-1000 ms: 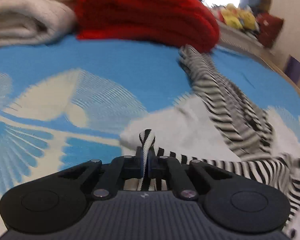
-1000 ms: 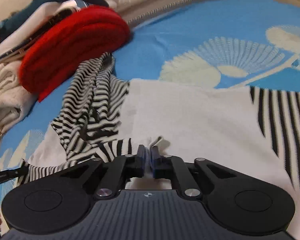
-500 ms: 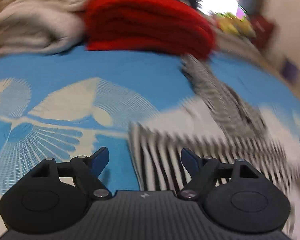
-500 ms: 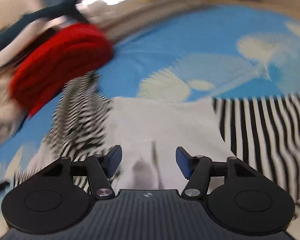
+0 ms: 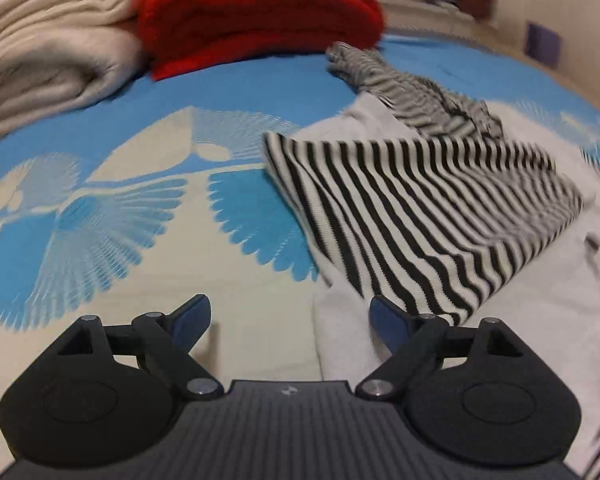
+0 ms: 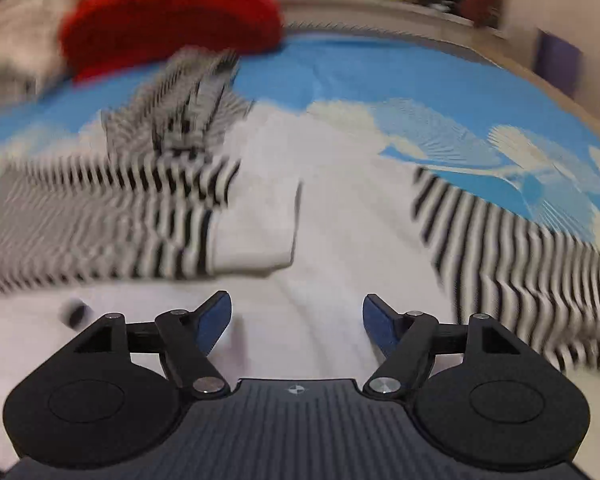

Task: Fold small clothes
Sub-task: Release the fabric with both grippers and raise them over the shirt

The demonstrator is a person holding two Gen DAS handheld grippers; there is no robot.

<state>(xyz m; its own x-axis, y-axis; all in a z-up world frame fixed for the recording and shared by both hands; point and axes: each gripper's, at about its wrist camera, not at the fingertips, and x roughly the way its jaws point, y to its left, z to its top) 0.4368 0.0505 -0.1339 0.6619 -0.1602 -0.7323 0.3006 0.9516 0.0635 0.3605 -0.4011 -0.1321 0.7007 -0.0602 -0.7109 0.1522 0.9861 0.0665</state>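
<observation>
The left gripper (image 5: 290, 320) is seen released, its blue pads spread wide; its jaws have just been opening, and nothing is held between them. Below it the pale part of the bedspread (image 5: 100, 208) and the white edge of the garment (image 5: 420, 208) are seen, the edge lying under the right-hand pad.

The right gripper (image 6: 296, 320) is likewise released, its jaws having just been opening, with only the white body of the garment (image 6: 324, 208) seen beneath the gap and nothing gripped.

The black-and-white striped garment is spread on the blue and cream patterned bedspread. A striped sleeve has been laid across the white body, its white cuff (image 6: 256, 236) resting near the middle of the cloth; the other striped sleeve (image 6: 512, 252) is stretched out toward the right side of the right wrist view. A crumpled striped part (image 5: 412, 92) is bunched at the garment's far end.

Toward the far edge of the bed, a folded red knit (image 5: 260, 12) is stacked beside folded cream blankets (image 5: 48, 48). Much of the right wrist view is blurred.
</observation>
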